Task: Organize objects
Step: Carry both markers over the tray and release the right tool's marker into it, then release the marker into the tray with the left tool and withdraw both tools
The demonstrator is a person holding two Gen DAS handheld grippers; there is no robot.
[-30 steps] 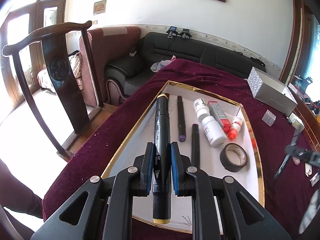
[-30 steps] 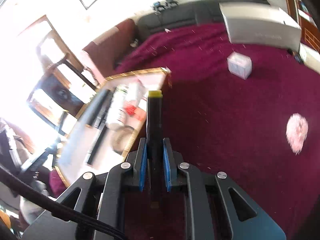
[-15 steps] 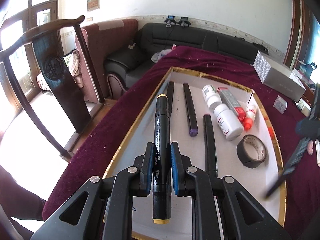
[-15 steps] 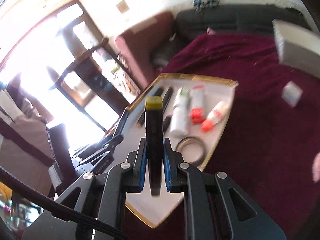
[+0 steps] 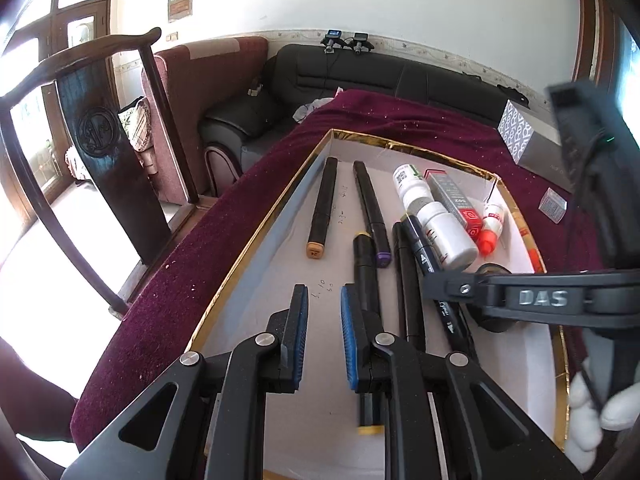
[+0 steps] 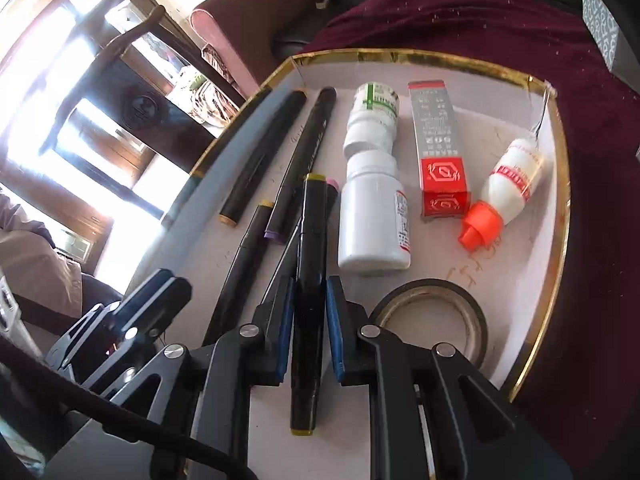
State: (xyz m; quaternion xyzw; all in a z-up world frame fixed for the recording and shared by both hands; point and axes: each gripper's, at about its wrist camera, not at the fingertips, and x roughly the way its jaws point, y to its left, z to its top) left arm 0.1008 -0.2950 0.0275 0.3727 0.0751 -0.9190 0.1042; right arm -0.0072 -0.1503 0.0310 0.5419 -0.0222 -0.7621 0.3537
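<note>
Markers [image 5: 322,208] are laid in the gold-rimmed tray [image 5: 256,236]. One yellow-capped marker [image 6: 308,280] is clamped in the right tool [image 6: 308,316] above it; nothing is gripped by the parted left tool [image 5: 323,336].

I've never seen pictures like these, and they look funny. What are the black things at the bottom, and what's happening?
A person holds a grabbing tool in each hand. Each tool has a camera looking along its claw, so one picture comes from the left tool and one from the right. Both look down into a gold-rimmed tray on a red cloth. In it lie markers, white bottles, a red box, glue and tape. The right claw grips a yellow-tipped marker. The left claw is empty.
</note>
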